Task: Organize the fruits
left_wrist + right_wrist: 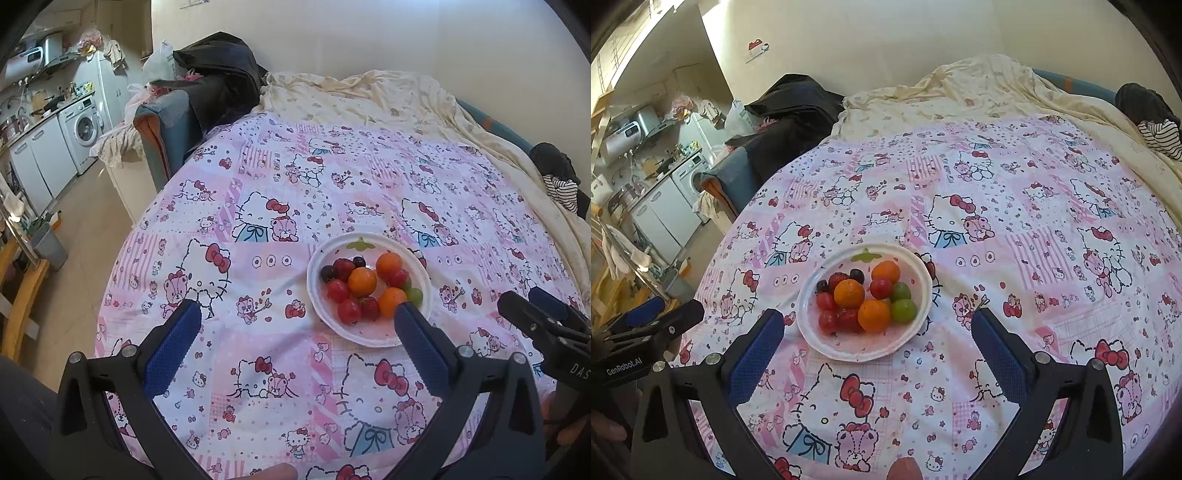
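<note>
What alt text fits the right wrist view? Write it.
A white plate of mixed fruit sits on a pink cartoon-print bedspread, ahead of the open right tool. The left tool shows at the left edge.

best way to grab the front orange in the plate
Take the front orange across its round middle, coming down from above with the right gripper. It sits highest at the near side of the plate; a strawberry and green grape flank it.

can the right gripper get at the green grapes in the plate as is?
Probably yes. The right gripper is open and empty, just short of the white plate. The two green grapes lie uncovered on the plate's right side, though an orange touches them, so the grip could be tight.
</note>
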The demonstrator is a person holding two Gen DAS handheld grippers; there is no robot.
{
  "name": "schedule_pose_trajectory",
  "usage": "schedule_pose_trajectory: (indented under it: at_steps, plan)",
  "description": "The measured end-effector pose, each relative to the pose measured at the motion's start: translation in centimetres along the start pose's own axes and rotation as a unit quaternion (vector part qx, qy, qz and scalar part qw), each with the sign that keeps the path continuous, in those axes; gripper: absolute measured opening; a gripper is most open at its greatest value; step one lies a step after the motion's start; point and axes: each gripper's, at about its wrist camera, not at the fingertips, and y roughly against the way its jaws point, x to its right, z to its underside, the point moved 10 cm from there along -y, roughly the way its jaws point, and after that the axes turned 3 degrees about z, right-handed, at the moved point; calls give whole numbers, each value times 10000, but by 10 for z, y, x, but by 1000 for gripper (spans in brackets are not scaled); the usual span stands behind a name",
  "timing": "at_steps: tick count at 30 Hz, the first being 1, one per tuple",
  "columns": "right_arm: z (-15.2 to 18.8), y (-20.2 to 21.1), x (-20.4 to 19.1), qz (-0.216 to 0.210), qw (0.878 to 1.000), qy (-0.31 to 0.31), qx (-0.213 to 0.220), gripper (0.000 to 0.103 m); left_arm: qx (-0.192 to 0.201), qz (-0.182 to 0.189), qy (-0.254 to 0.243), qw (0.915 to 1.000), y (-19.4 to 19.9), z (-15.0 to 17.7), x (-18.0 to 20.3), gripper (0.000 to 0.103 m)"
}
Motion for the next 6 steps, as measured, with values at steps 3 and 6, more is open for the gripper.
schedule_pose_trajectory:
  at_steps: [3, 6]
  plan:
    - [0, 0, 0, -2, 10000, -1, 2, 103, 10, 11, -12, 10000, 0, 0, 1, 103]
    - [0, 0, -1, 7, 10000, 8, -3, 103, 43, -15, -43, 10000, 0, -1, 3, 103]
